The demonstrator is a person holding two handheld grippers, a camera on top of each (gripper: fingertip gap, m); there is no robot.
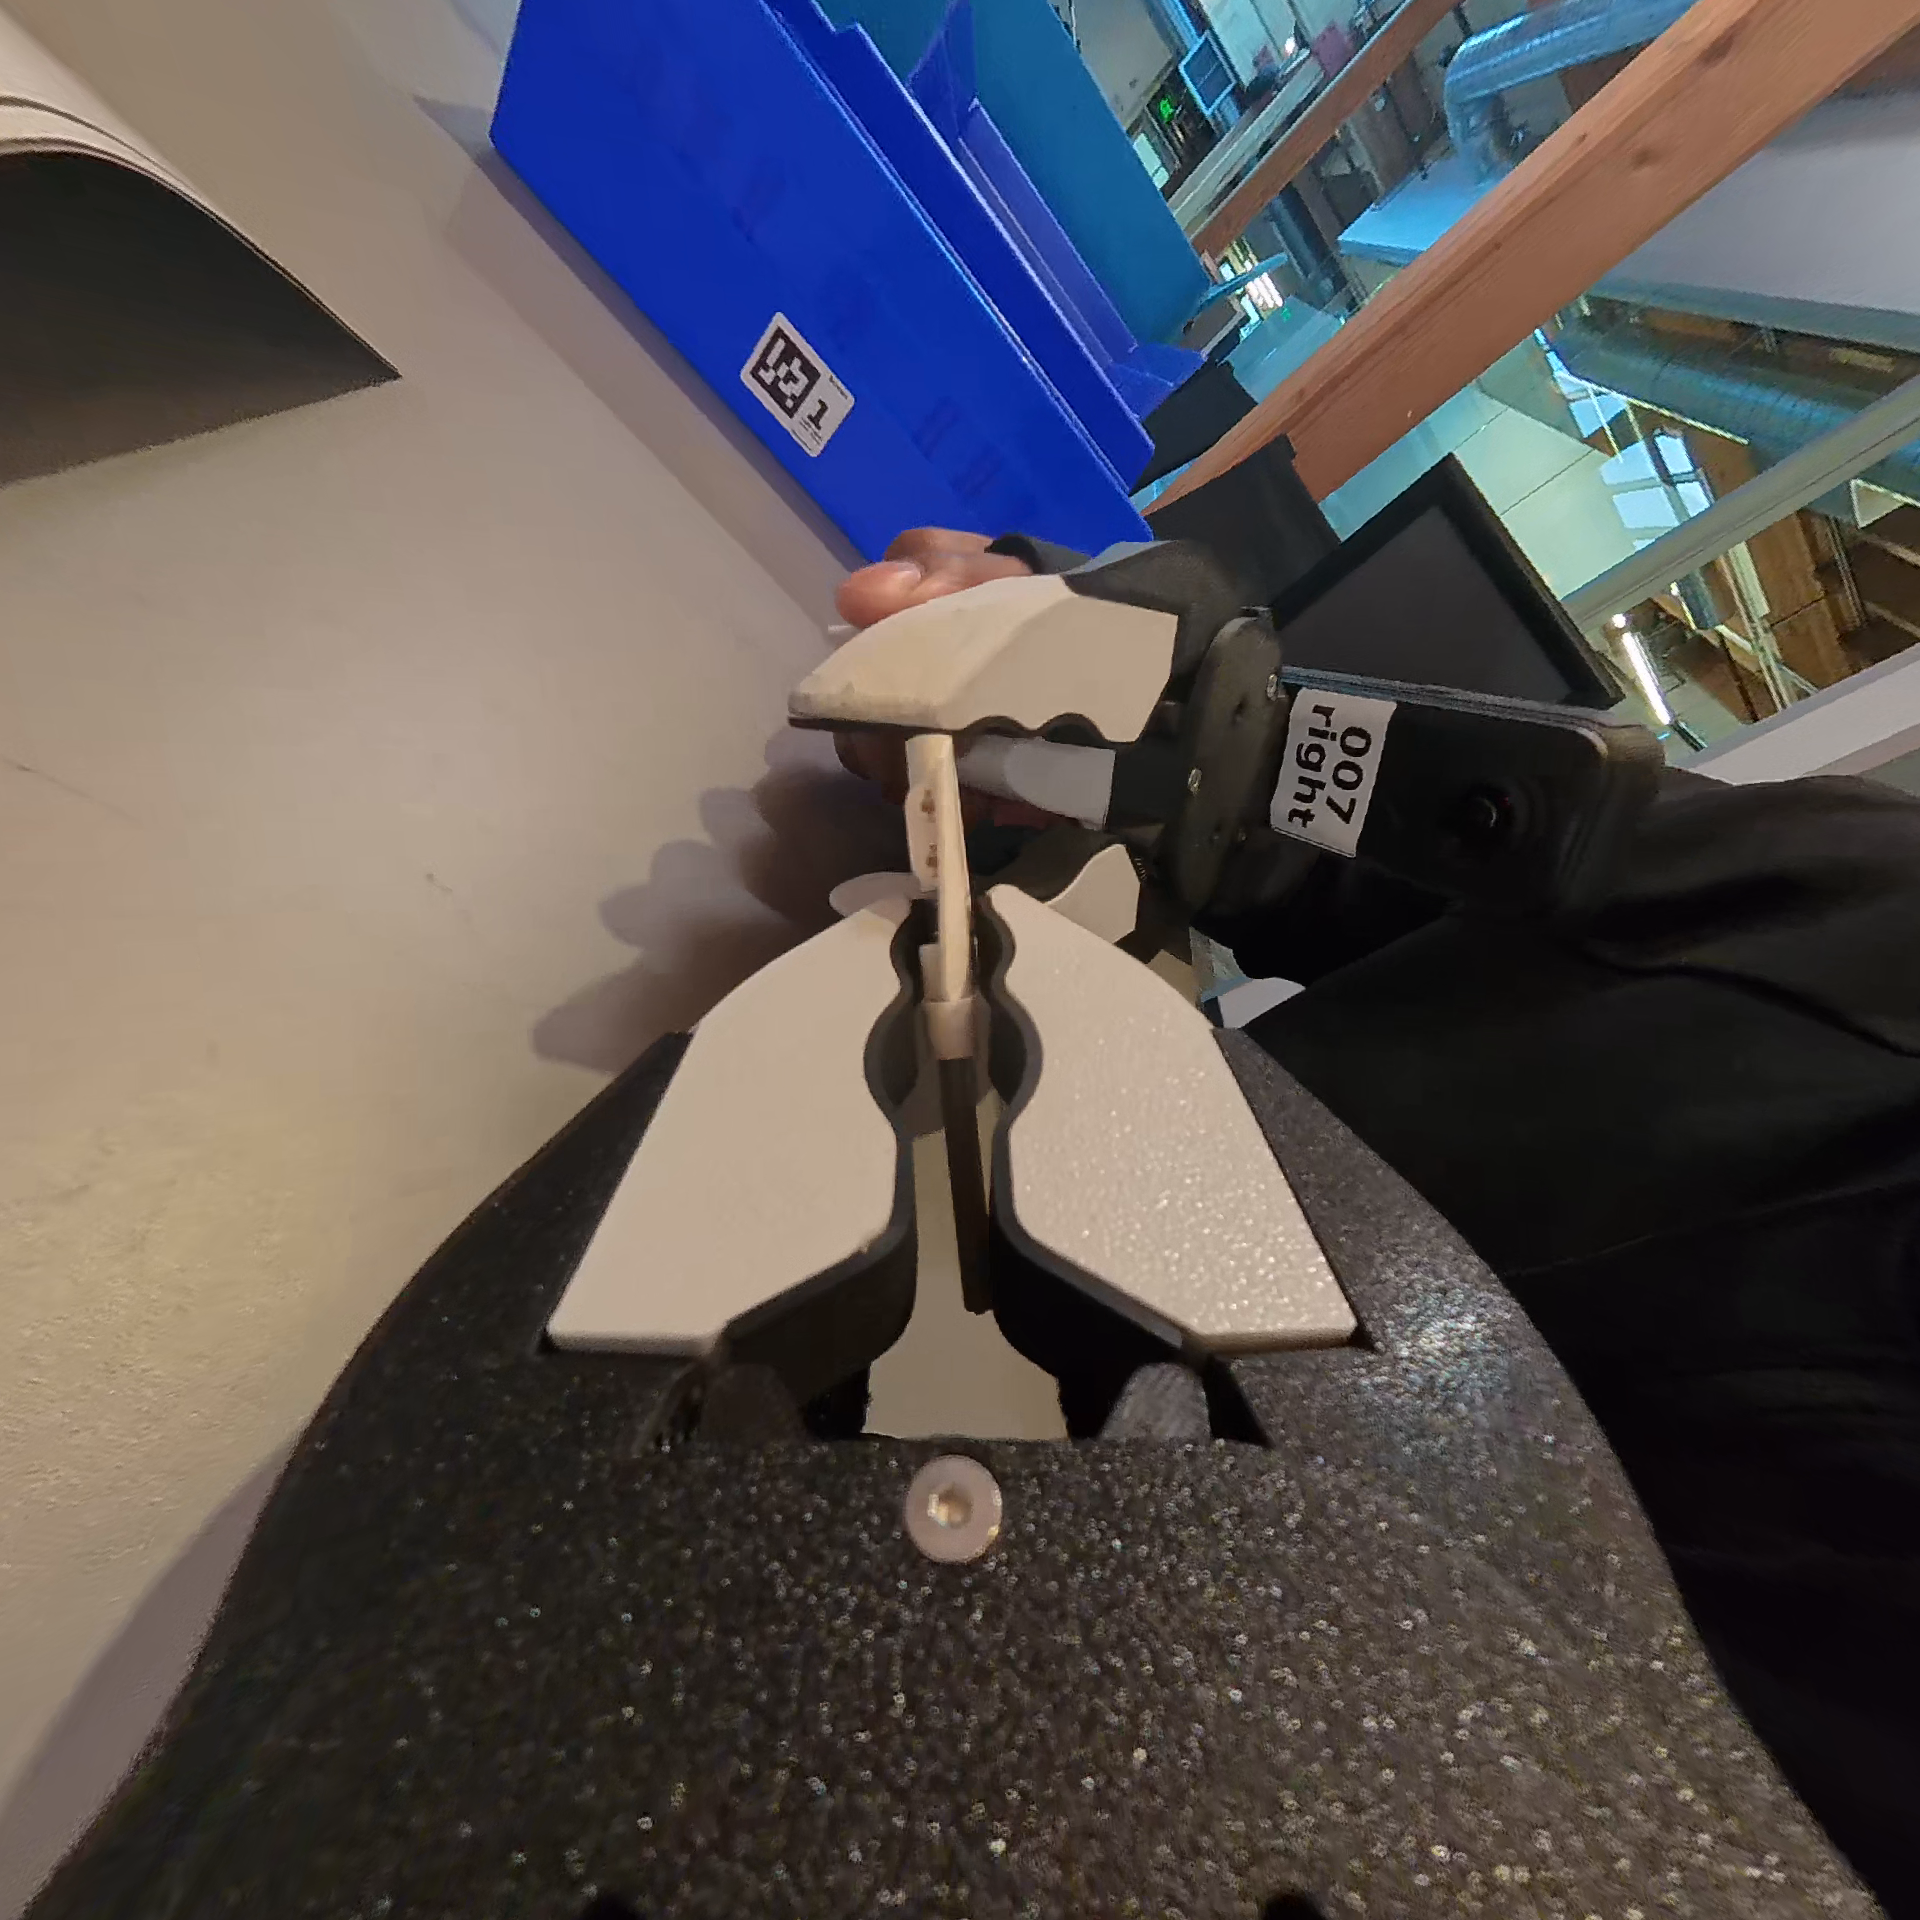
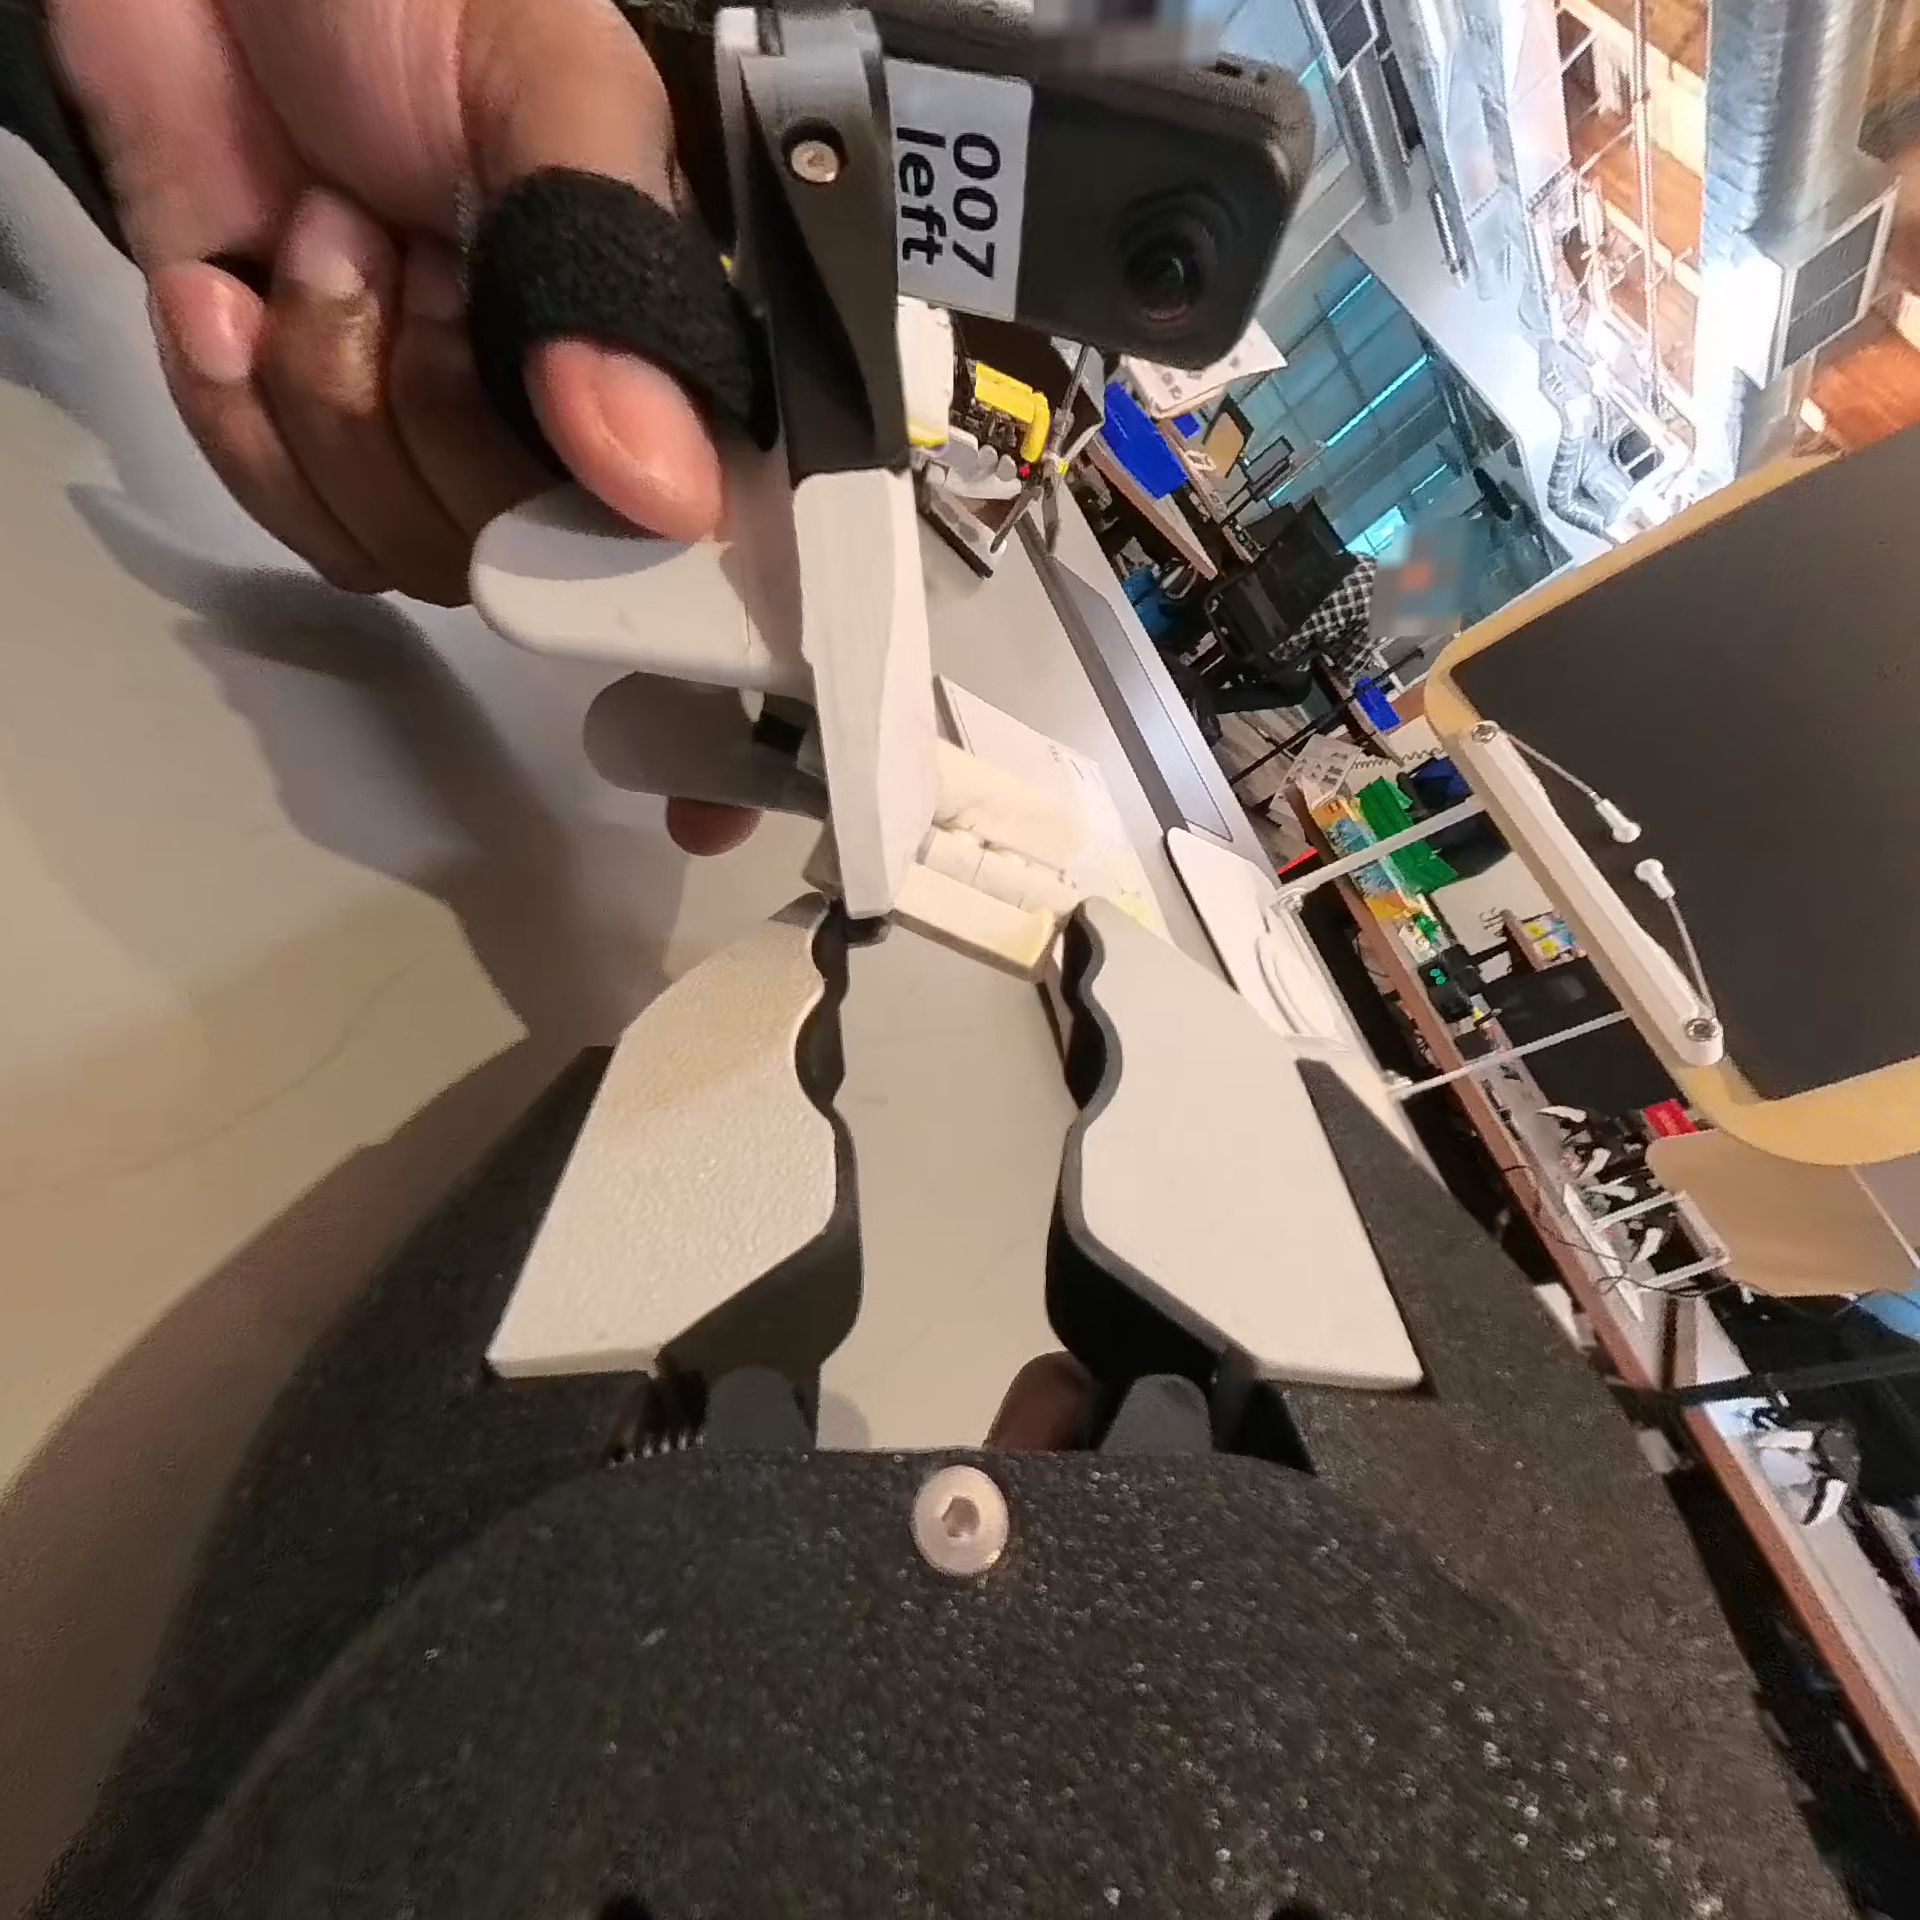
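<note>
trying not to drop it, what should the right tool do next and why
Probably close the right tool a little more. Its fingers stand apart around the far end of the cream piece and do not clamp it, while the left tool alone pinches the piece edge-on.

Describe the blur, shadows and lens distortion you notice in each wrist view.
Left wrist view: sharp up close, soft shadows of the grippers on the table, and the wooden beam looks tilted by the wide lens. Right wrist view: the hand is motion-blurred, the background shelves lean steeply, and the table is shadowed beneath the hand.
</note>
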